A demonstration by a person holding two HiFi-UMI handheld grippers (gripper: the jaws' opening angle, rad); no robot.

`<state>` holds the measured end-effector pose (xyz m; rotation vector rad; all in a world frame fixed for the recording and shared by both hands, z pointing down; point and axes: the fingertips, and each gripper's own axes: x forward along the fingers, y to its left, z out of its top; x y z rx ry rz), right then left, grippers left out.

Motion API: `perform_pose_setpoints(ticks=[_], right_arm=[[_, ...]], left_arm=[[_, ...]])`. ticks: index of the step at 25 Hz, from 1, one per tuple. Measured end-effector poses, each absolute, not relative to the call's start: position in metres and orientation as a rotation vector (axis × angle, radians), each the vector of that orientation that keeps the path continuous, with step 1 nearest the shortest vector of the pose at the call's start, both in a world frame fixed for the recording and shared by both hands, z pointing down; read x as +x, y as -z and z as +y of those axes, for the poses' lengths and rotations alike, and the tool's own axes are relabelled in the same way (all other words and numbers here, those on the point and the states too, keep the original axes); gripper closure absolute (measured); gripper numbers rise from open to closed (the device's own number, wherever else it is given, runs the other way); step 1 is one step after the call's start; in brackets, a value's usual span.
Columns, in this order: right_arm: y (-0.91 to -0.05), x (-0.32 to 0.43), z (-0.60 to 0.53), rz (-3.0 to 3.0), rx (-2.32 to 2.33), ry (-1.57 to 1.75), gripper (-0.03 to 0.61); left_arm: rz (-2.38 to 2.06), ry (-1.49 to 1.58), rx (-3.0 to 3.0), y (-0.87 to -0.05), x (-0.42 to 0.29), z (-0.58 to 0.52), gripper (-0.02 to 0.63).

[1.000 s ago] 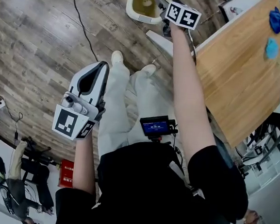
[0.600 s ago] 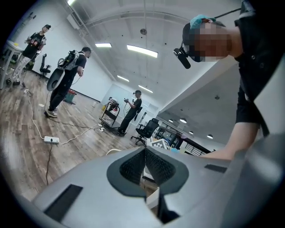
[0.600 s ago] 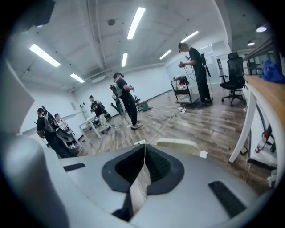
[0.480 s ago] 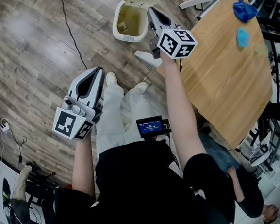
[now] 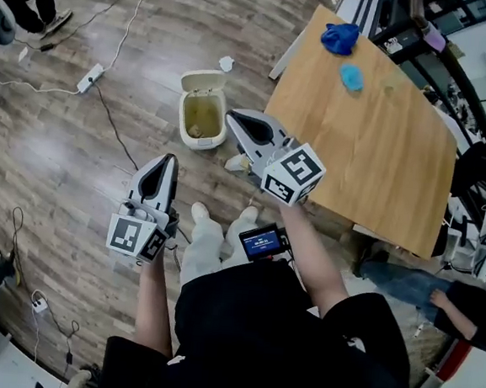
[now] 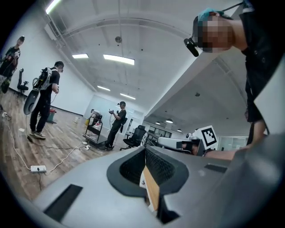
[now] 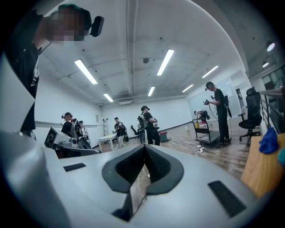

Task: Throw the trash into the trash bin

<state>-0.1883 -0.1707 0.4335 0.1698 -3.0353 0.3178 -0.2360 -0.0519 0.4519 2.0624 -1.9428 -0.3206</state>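
Observation:
The small cream trash bin (image 5: 200, 119) stands on the wood floor with its lid (image 5: 199, 81) tipped back, and a small pale lump (image 5: 195, 131) lies inside. My right gripper (image 5: 232, 117) is raised just right of the bin, pointing level; its jaws are shut with nothing between them, which the right gripper view (image 7: 144, 147) also shows. My left gripper (image 5: 169, 159) hovers nearer my body, below the bin in the head view. Its jaws meet, empty, in the left gripper view (image 6: 144, 149).
A wooden table (image 5: 373, 158) stands to the right, with a dark blue cloth (image 5: 340, 37) and a light blue scrap (image 5: 351, 76) at its far end. A white paper scrap (image 5: 226, 62) and a power strip (image 5: 90, 78) lie on the floor. Other people stand around the room.
My right gripper has pulled back from the bin's mouth and risen toward the camera. The left gripper has risen too. The bin now appears smaller and farther off.

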Motion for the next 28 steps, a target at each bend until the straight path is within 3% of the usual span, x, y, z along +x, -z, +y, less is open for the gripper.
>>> perform_pose_setpoints(ticks=[15,28], right_arm=[[-0.333,-0.087,-0.139,-3.184,0.295,-0.2,0.58],[-0.317,-0.076,-0.149,-3.21,0.278,-0.175,0.58]], left_arm=[[-1.847,0.233,2.403,-0.355,-0.157,-0.072,0.606],[-1.918,0.257,2.474,-0.328,-0.143,-0.085,0.606]])
